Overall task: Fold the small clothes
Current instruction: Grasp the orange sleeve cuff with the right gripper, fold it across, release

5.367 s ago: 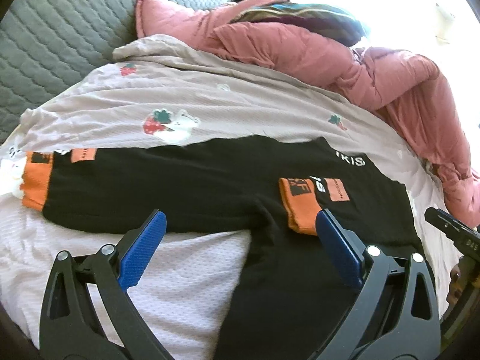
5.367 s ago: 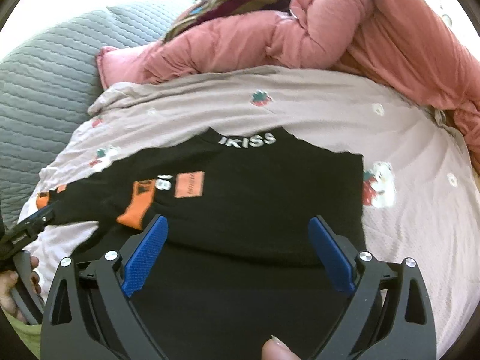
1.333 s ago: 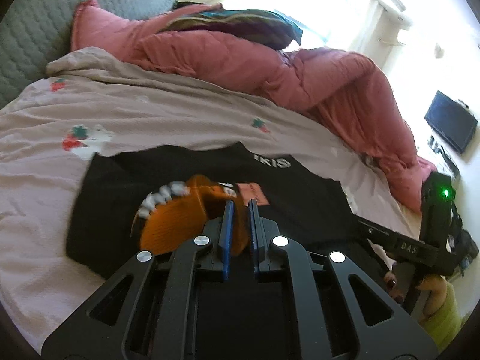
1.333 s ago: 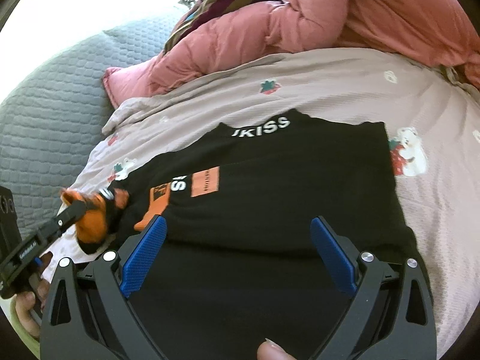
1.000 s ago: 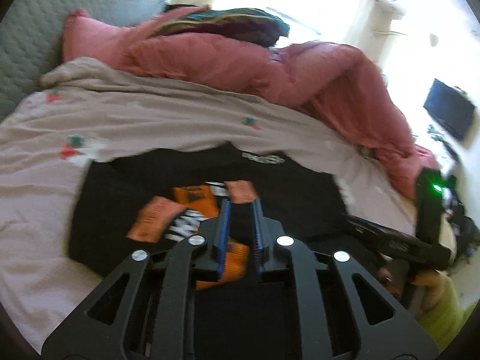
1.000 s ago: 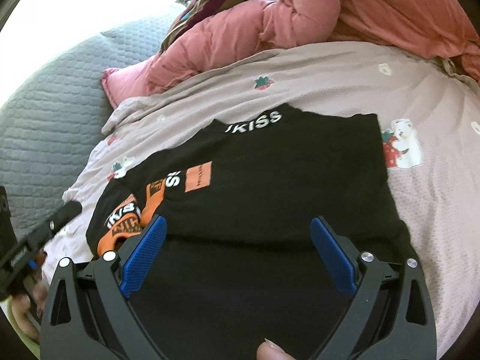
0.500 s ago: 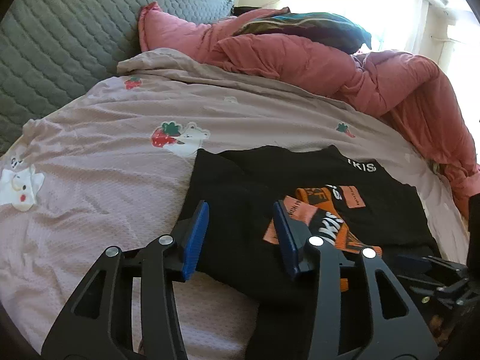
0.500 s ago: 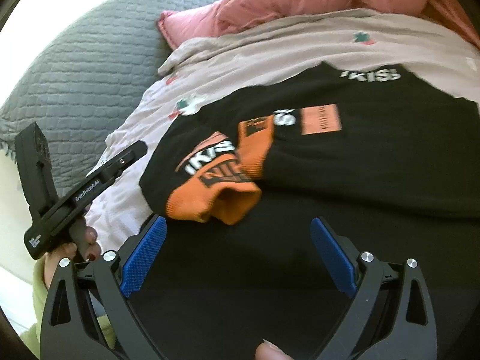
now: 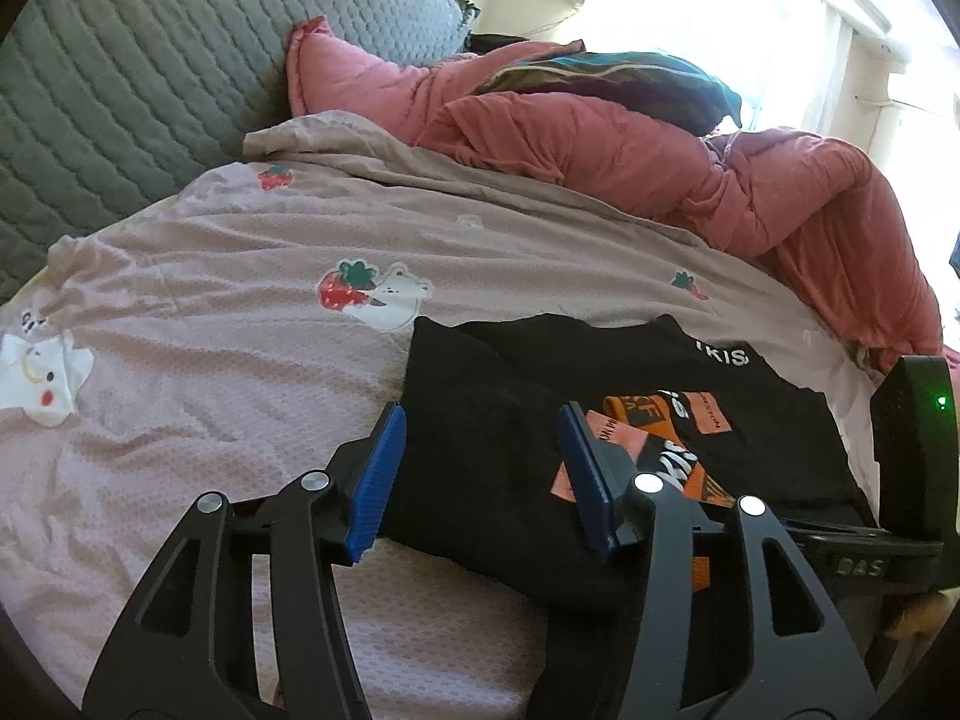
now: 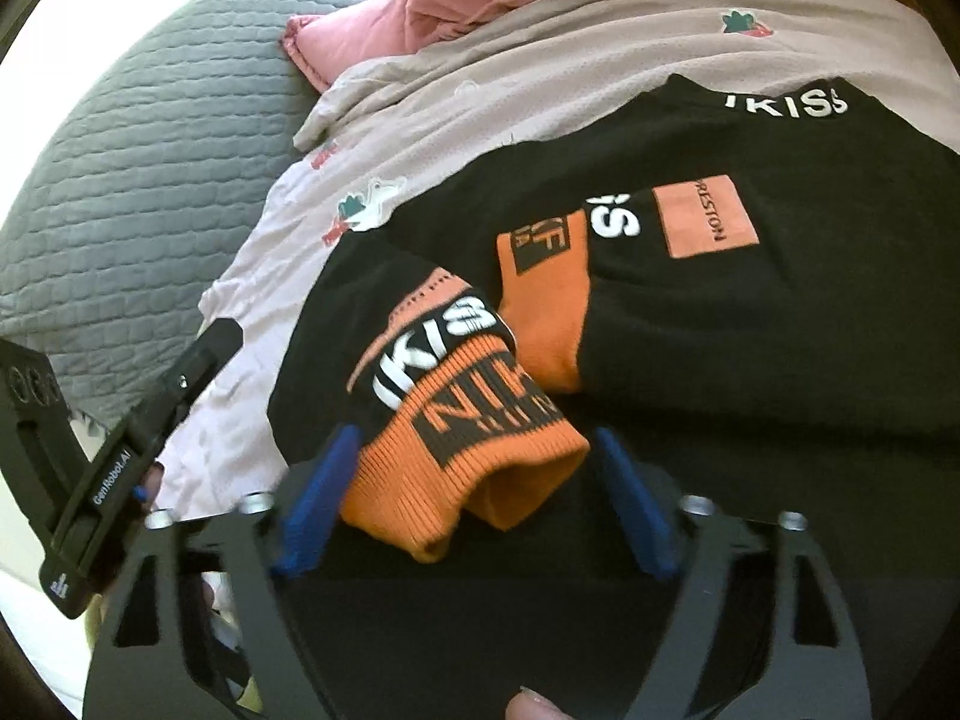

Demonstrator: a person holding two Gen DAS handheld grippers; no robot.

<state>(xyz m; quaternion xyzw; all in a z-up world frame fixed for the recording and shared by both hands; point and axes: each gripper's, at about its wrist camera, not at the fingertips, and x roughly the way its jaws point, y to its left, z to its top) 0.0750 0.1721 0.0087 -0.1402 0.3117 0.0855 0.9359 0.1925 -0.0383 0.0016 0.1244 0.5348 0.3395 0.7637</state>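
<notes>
Setting: a bed is seen, covered by a pale pink sheet (image 9: 228,360) printed with strawberries and small bears.
Garment: a black top (image 10: 750,330) with orange cuffs and white lettering is laid flat on the sheet, toward the right of the left wrist view. Both sleeves are folded inward, so the two cuffs lie on the body of the top.
Near cuff: an orange ribbed cuff (image 10: 480,468) is seen lying across the second cuff (image 10: 540,312), its open end turned toward the right camera.
Left gripper: the left gripper (image 9: 480,474) is seen just above the left edge of the folded top. Its blue-padded jaws stand partly apart and are opening. Black cloth is seen behind the gap, but nothing is gripped.
Right gripper: the right gripper (image 10: 474,504) is placed around the near cuff, with a blue pad on either side. The jaws are closing. The left pad is seen at the cuff's edge, while a gap is left at the right pad, so no firm grip is shown.
Background: a rumpled pink duvet (image 9: 660,168) is heaped at the far side, and a grey quilted headboard (image 9: 120,90) is seen to the left.
</notes>
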